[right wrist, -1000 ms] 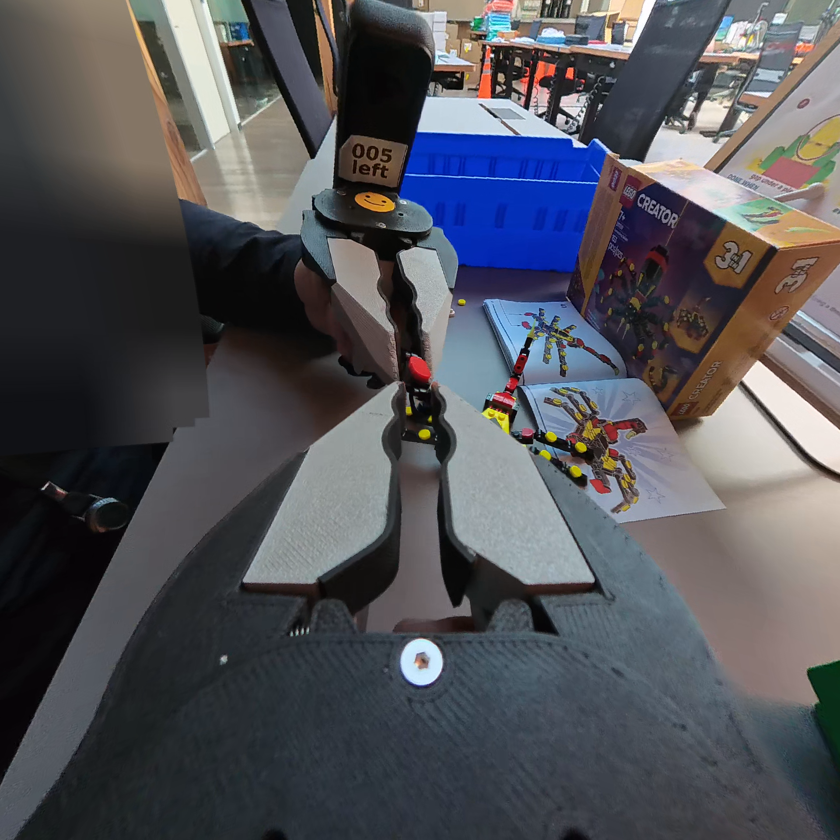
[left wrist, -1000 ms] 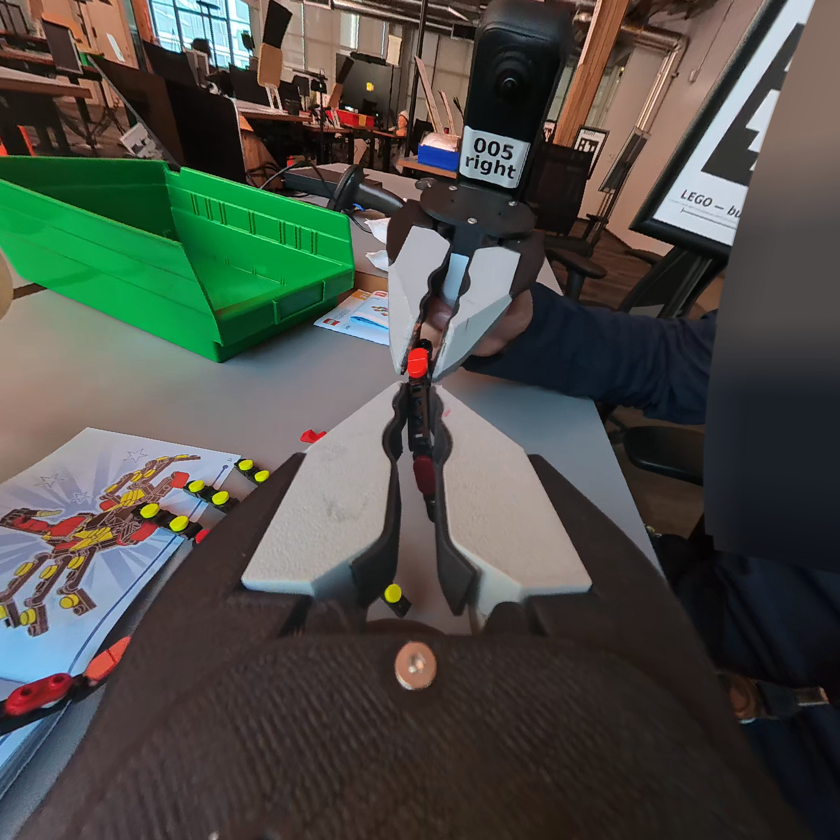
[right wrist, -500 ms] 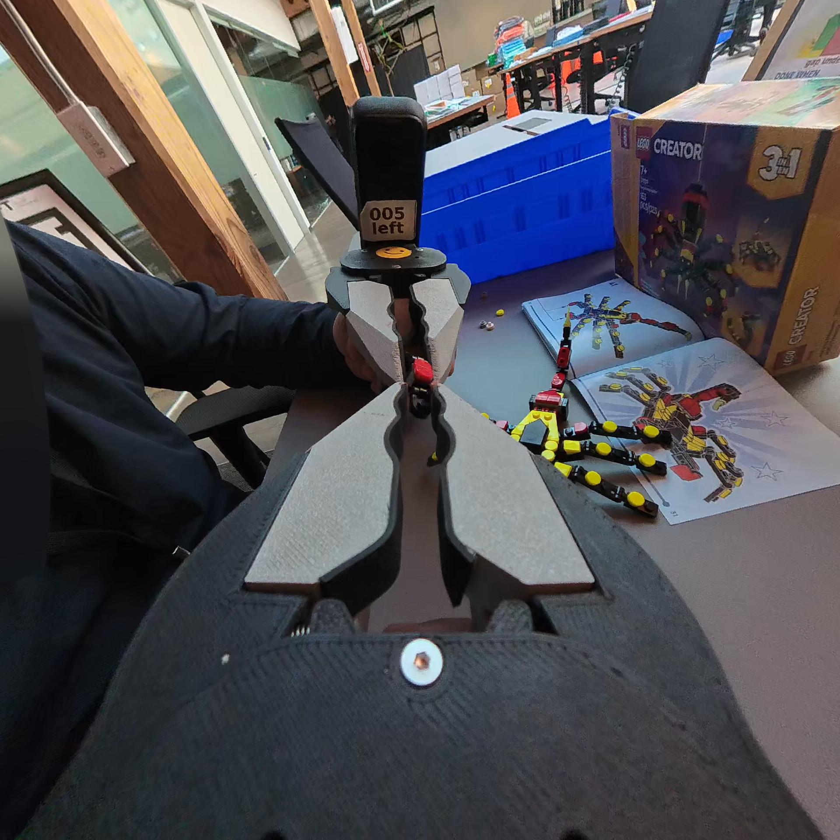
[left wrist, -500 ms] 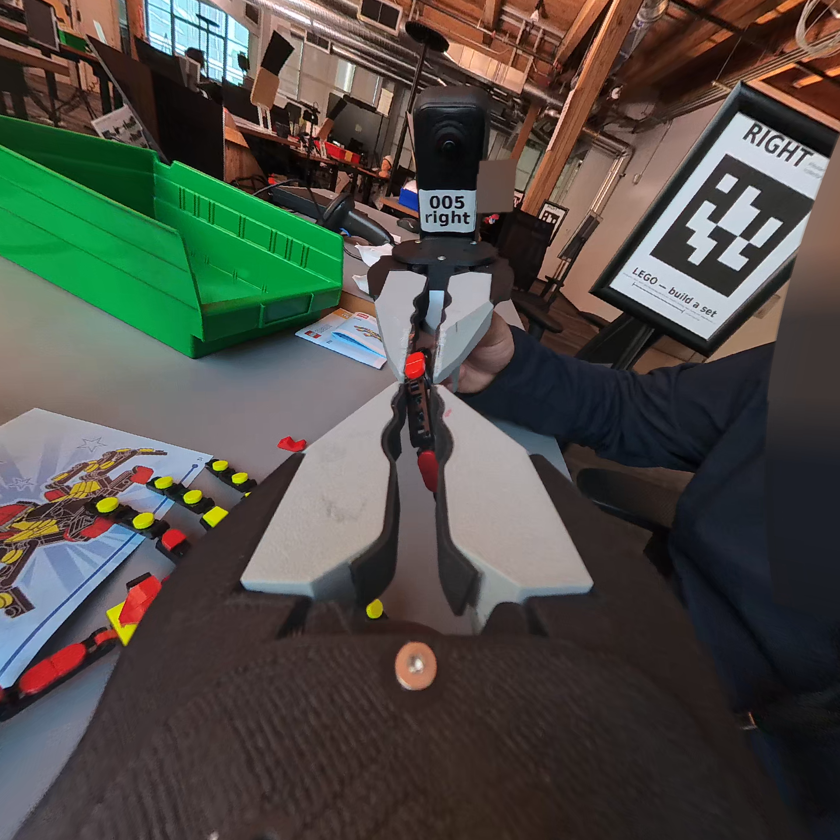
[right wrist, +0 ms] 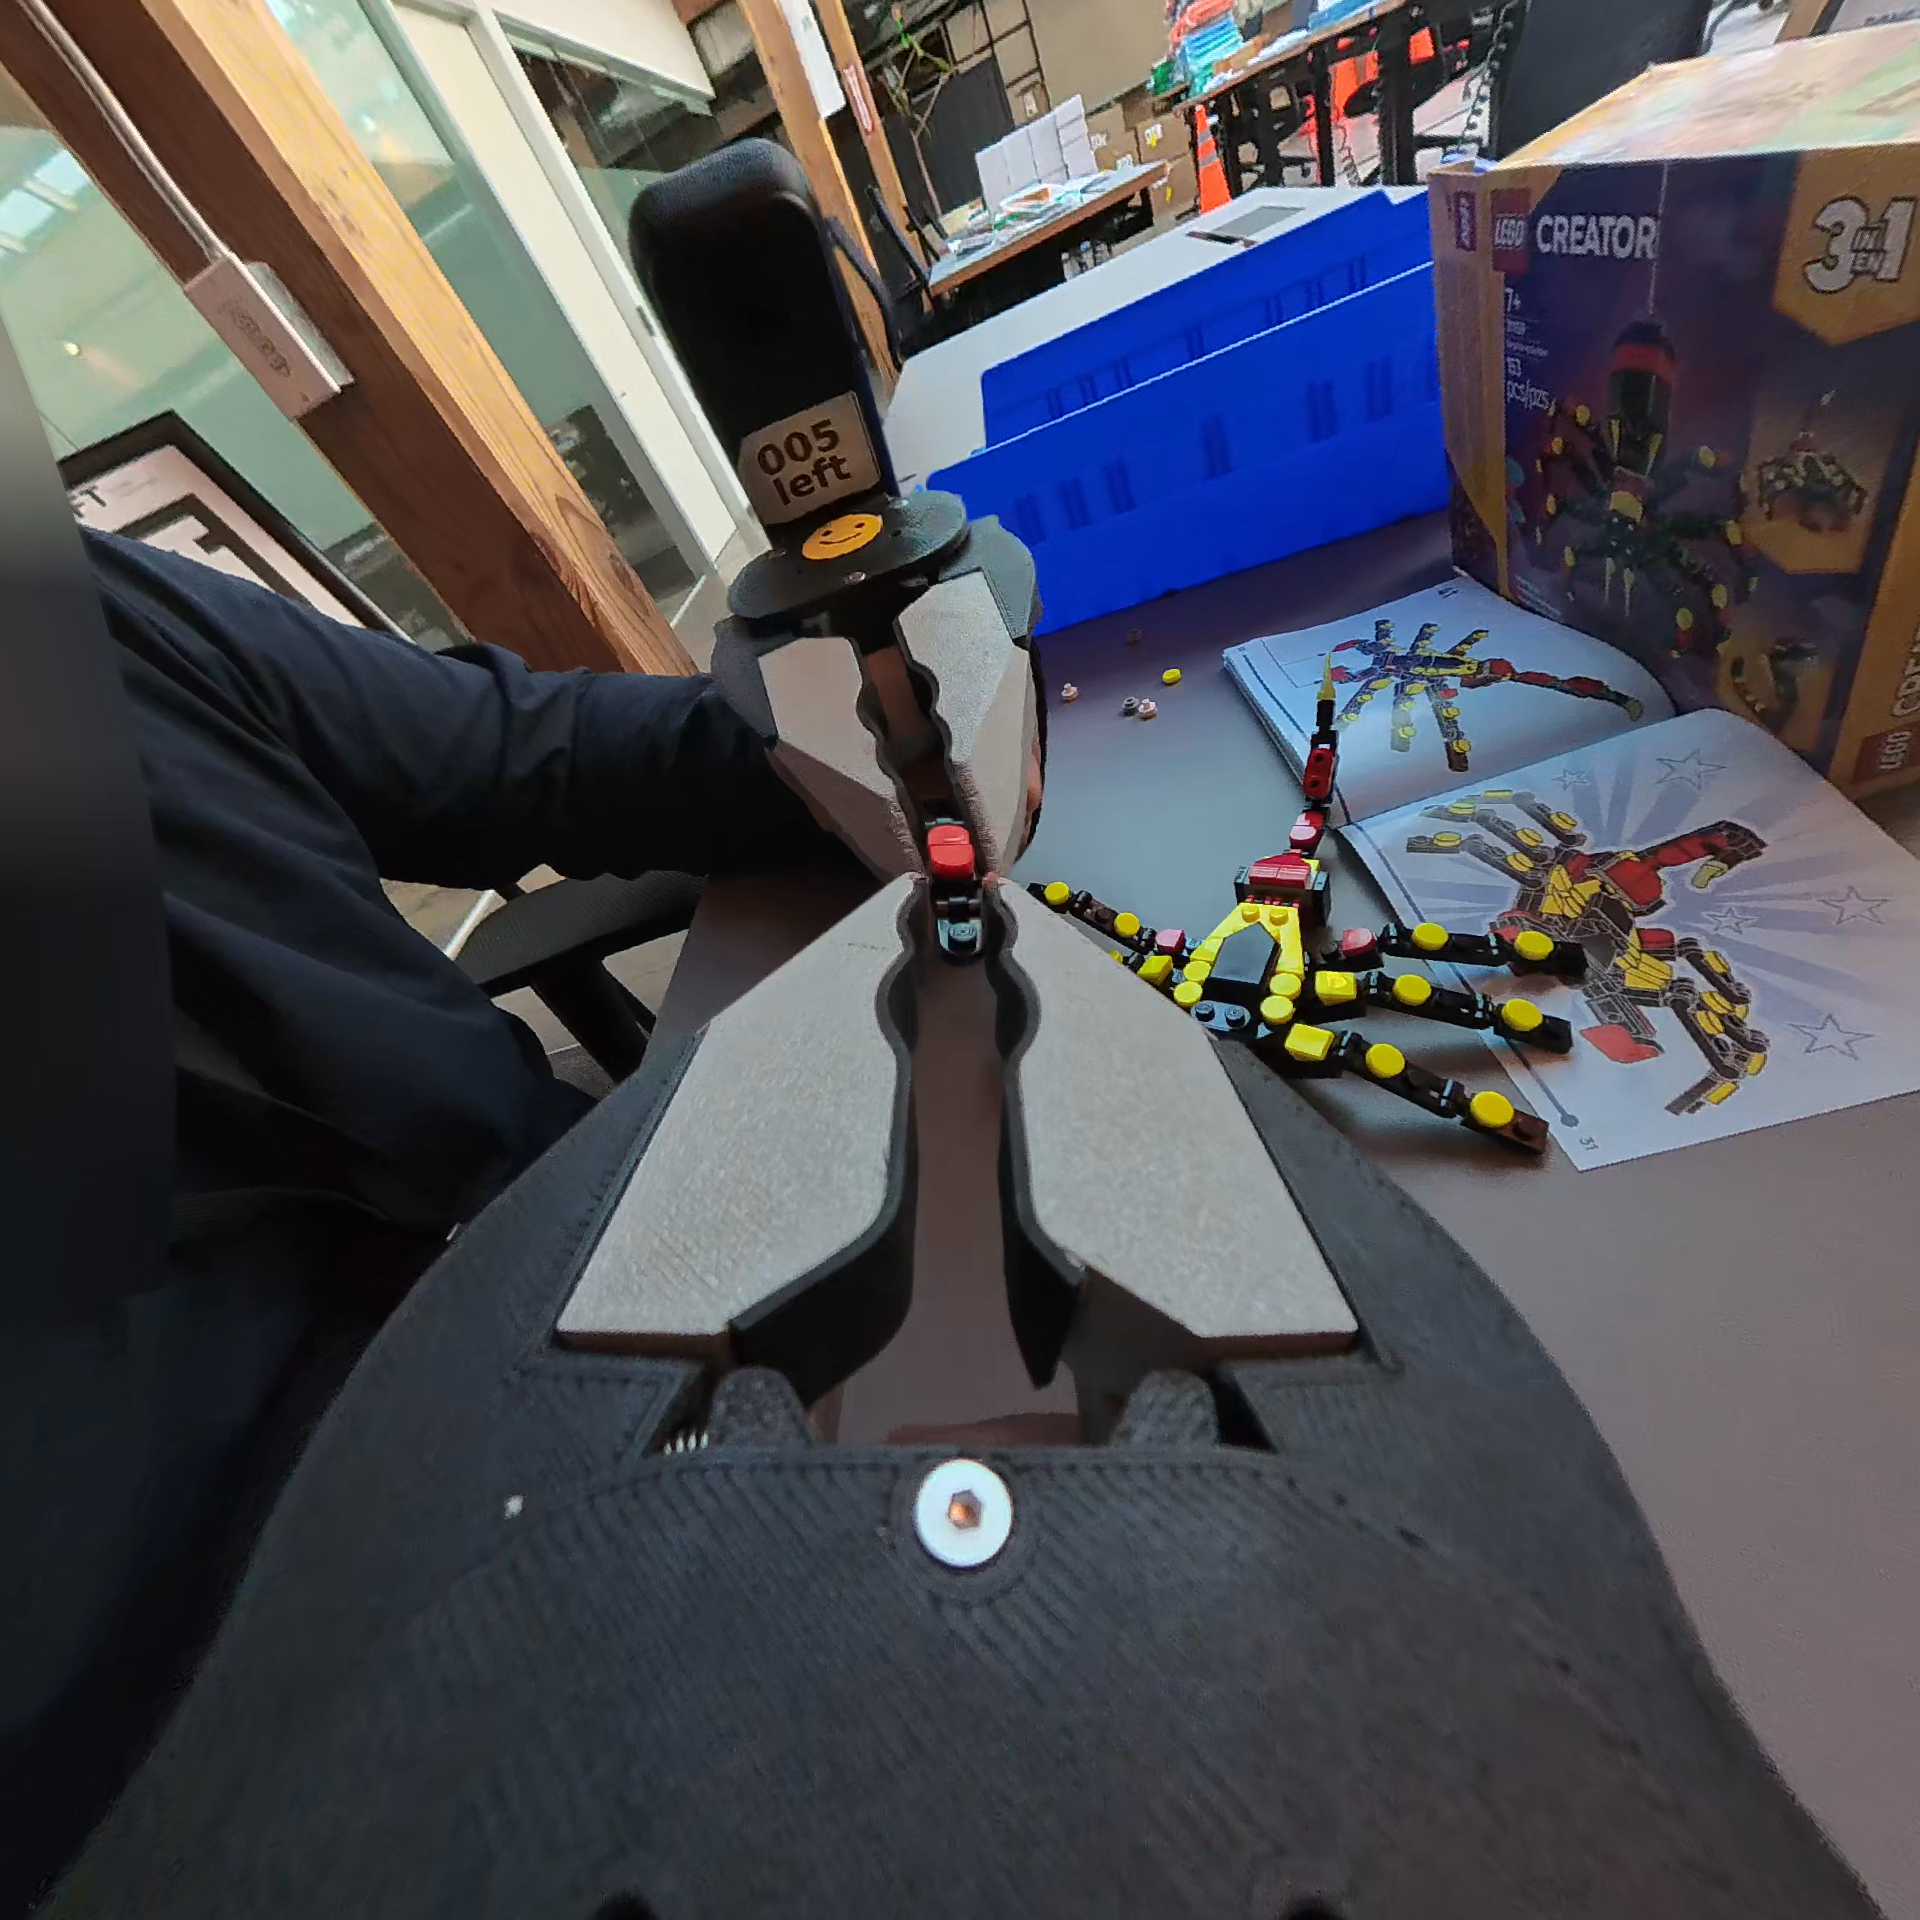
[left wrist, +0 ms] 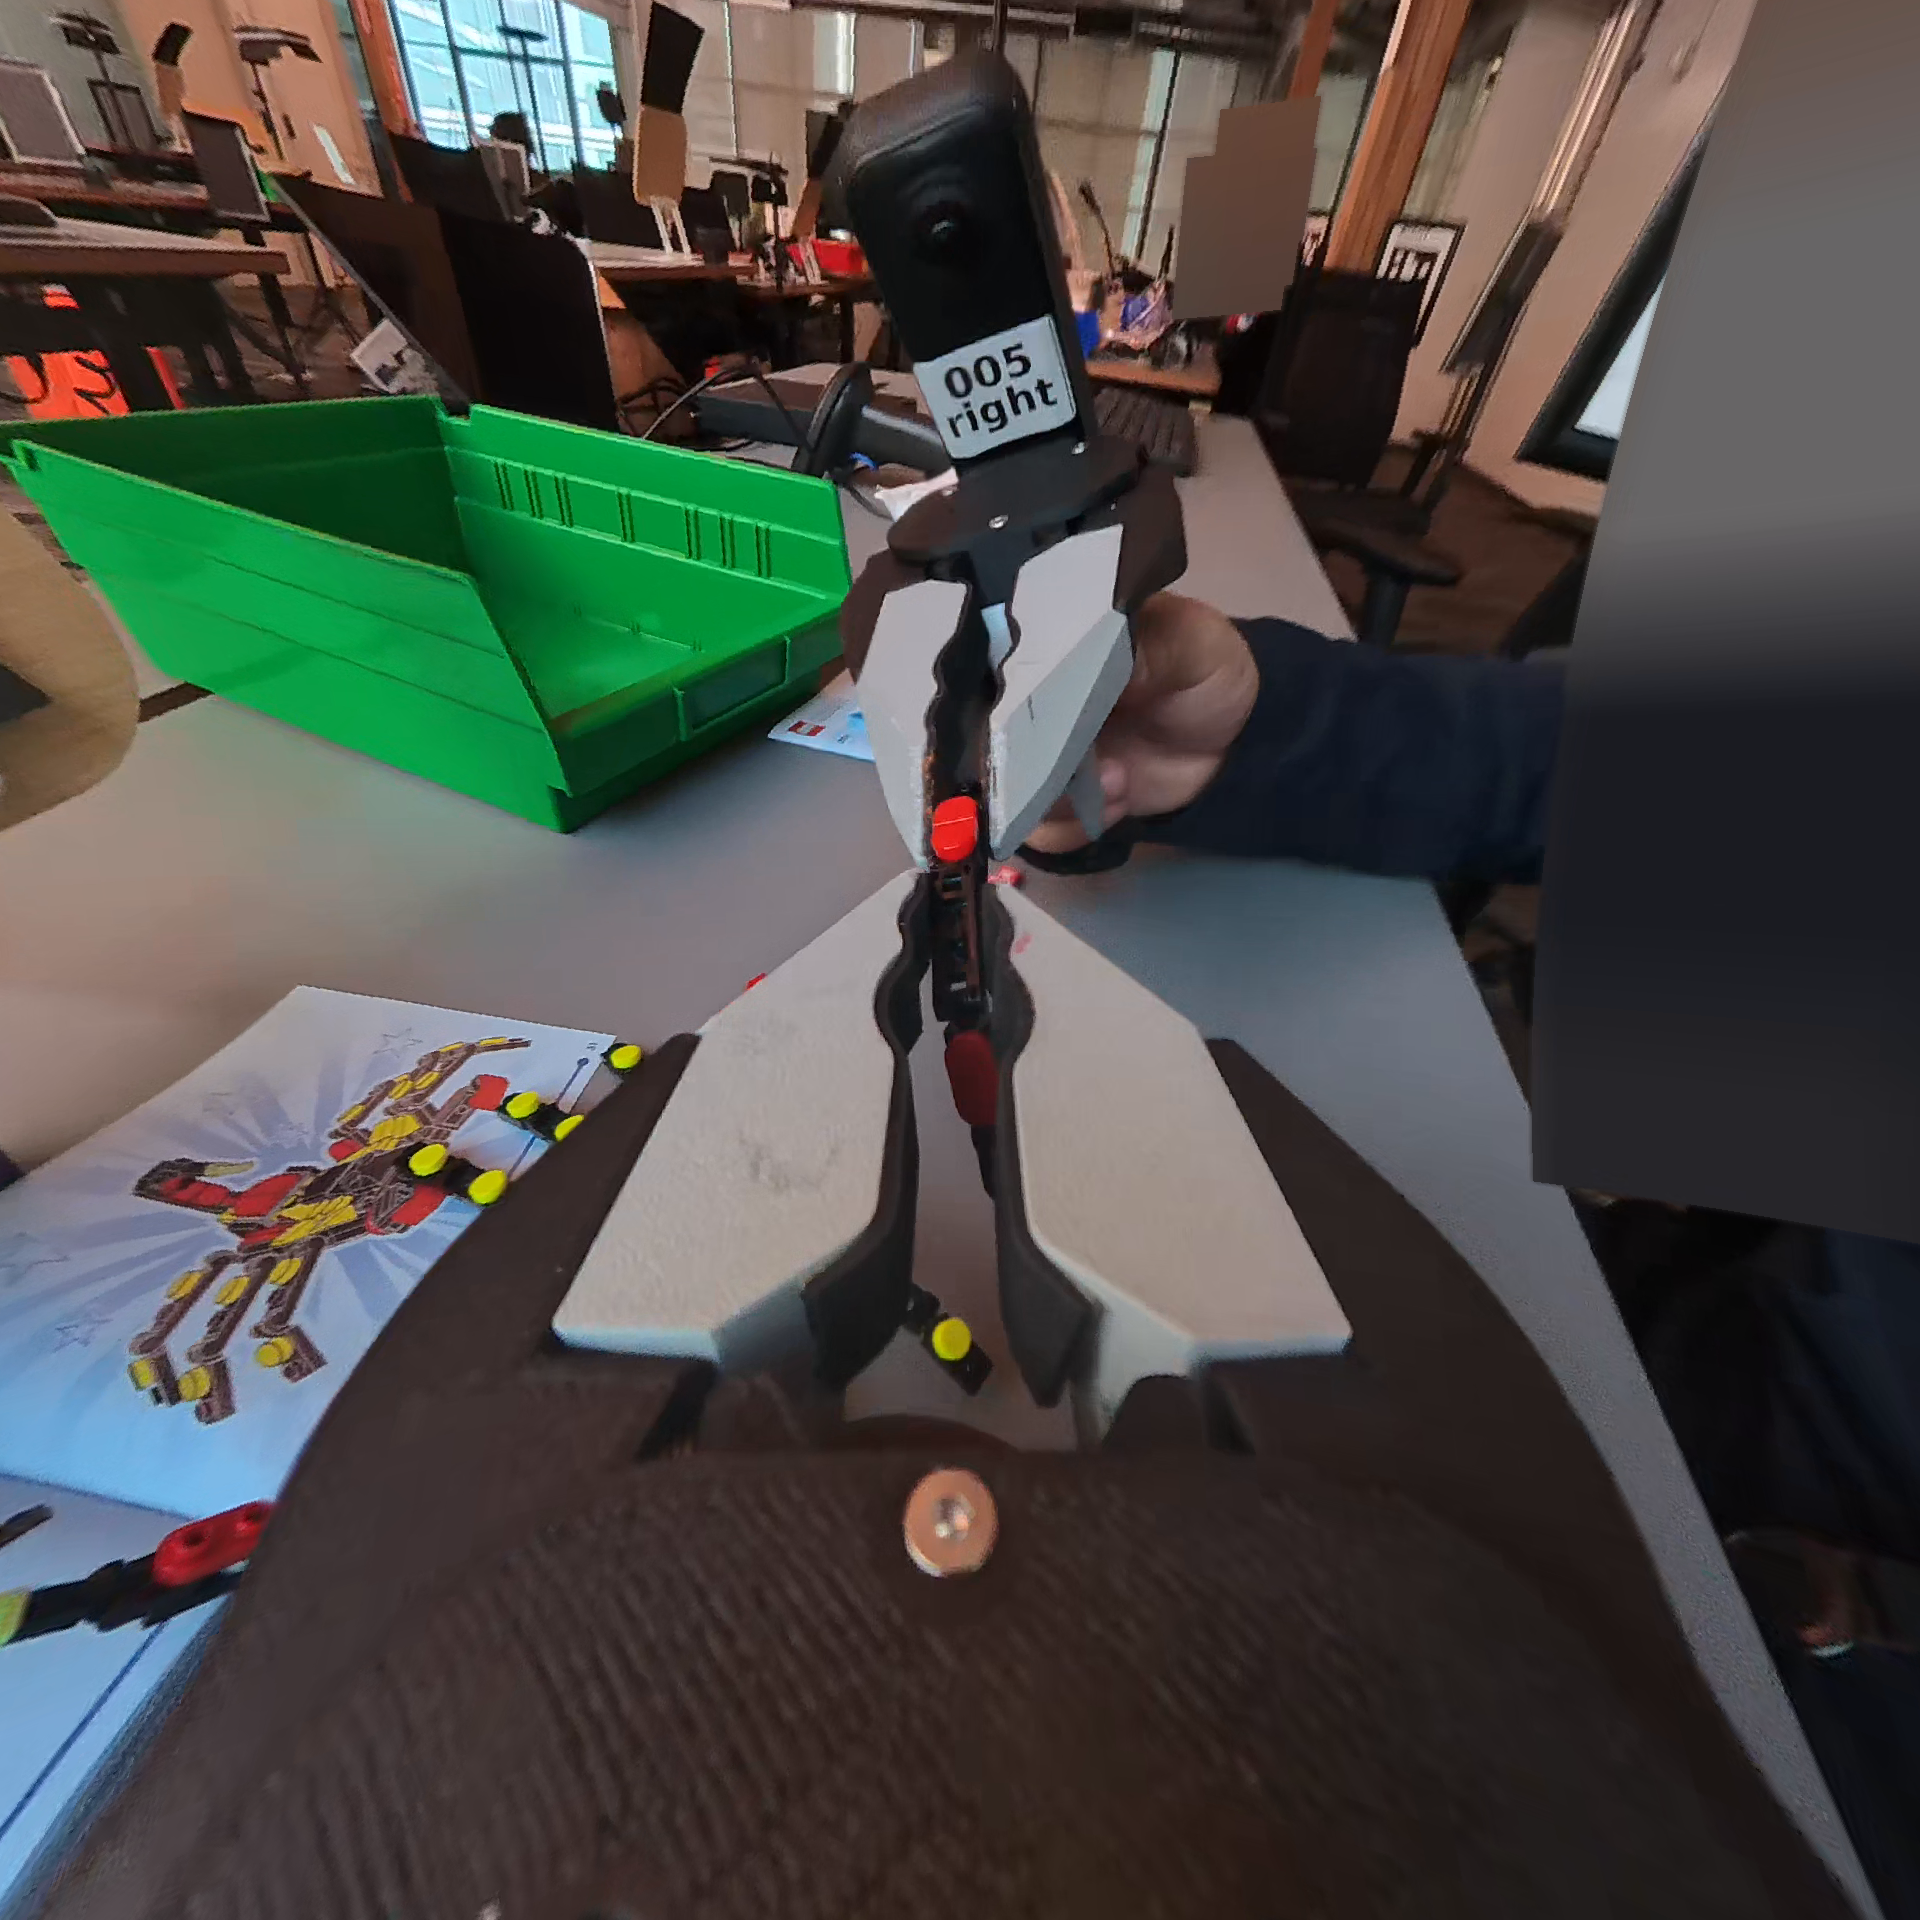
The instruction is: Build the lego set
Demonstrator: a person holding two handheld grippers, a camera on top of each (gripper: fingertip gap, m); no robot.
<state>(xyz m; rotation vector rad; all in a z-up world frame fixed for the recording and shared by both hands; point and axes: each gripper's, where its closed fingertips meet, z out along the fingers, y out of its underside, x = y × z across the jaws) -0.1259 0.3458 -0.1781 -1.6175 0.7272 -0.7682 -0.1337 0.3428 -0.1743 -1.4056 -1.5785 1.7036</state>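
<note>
1. The left tongs [left wrist: 951, 914] are nearly closed, pinching a thin black-and-red lego leg piece [left wrist: 958, 966] held above the desk [left wrist: 312, 883].
2. The right tongs [right wrist: 954, 914] are nearly closed on its other end, tip to tip with the left.
3. The lego spider [right wrist: 1262, 961] lies on the desk, partly over a booklet [right wrist: 1714, 935], near the set's box [right wrist: 1683, 416].

You have a slim black leg segment [left wrist: 954, 940] with a red piece at each end pinched above the table, tip to tip, in both grippers. The partly built spider body [right wrist: 1262, 951], yellow and black with a red block at its top, lies flat on the table, its black legs with round yellow studs spread out over the edge of the open instruction booklet [right wrist: 1704, 935]. The set's box [right wrist: 1683, 416] stands upright behind the booklet.
</note>
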